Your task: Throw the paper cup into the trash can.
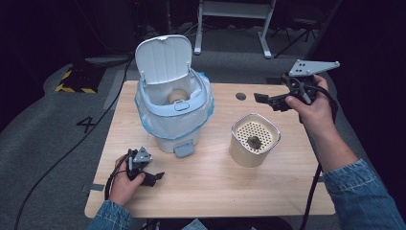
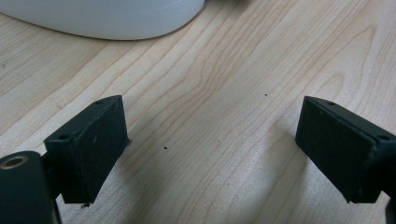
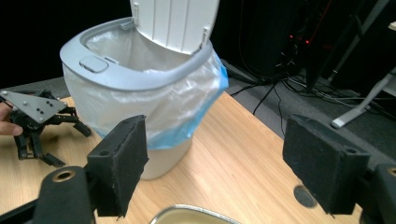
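Note:
A small white bin (image 1: 172,115) with a clear, blue-edged bag liner stands at the back left of the wooden table (image 1: 210,187). Its lid is up, and a round tan thing (image 1: 178,96) lies inside. To its right stands a cream canister (image 1: 253,141) with a perforated insert and a dark lump (image 1: 254,141) on it. My left gripper (image 1: 152,176) rests open on the table in front of the bin, with bare wood between its jaws (image 2: 212,135). My right gripper (image 1: 265,99) hangs open over the back right of the table. It (image 3: 215,154) faces the bin (image 3: 140,79) and holds nothing.
A dark round grommet (image 1: 241,96) sits in the tabletop behind the canister. The bin's base (image 2: 107,18) is just ahead of the left gripper. The canister's rim (image 3: 191,212) lies below the right jaws. White desk legs (image 1: 265,28) and cables stand on the floor beyond.

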A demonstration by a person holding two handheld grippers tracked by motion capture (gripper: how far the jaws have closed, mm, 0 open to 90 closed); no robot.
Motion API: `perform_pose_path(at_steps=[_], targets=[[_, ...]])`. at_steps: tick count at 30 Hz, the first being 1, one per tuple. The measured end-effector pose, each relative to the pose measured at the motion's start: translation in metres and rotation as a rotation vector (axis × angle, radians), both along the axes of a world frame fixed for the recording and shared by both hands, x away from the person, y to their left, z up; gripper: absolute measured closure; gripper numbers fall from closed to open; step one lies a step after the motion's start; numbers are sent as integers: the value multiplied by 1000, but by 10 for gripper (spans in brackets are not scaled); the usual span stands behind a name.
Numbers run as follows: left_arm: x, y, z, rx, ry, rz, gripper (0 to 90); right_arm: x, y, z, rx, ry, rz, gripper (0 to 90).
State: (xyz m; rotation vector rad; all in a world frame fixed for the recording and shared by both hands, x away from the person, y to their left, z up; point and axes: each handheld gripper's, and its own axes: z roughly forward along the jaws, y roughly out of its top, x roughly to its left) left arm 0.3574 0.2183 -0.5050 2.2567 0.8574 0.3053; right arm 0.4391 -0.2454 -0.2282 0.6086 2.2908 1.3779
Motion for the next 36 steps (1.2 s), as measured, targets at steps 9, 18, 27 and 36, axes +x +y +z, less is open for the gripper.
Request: perform_pose_path(at_steps=[9,18,27,36], targets=[[0,0,0,2,0,-1,95,-14,-33,-15,-41,29,-16,238],[-1,1,0,-1,0,4,96,-31,-61,-44,-80,71,-72,240],[-1,1,0,-1,0,6,96,-51,-83,-79,-41,82,-93,240],[-1,1,0,-1,-1,6,96,-65,-99,-119,-55,111,-136,229]])
